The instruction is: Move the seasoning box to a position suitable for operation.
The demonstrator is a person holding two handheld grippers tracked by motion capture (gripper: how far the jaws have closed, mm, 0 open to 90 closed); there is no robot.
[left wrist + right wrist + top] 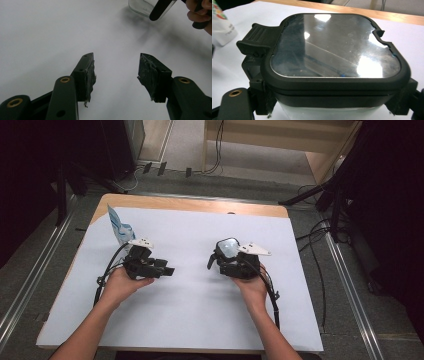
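Between the right tongs [332,105] sits a clear square container with a black snap lid [334,50], clamped by its sides just under the lid rim, so these tongs are grasping the container and hold it upright close above the white sheet [200,310] that covers the table [200,204]. A black latch tab [258,37] juts from the lid's edge to the left of these tongs. The left tongs [116,72] are released, with nothing between their frayed pads [90,77], half spread over bare sheet. From them the container [142,7] lies ahead and to their right, well apart, with the right hand [200,12] beside it. My reading is that the coming move turns on that gap: the left tongs would have to cross it to reach the lid or its latch, while the right ones keep the body steady. From above, the two hands [120,282] face each other across the sheet, and a blue-and-white pouch [119,227] stands just behind the left tongs. The right gripper view gives the lid's glossy top and latch in detail; the high view gives the spacing.
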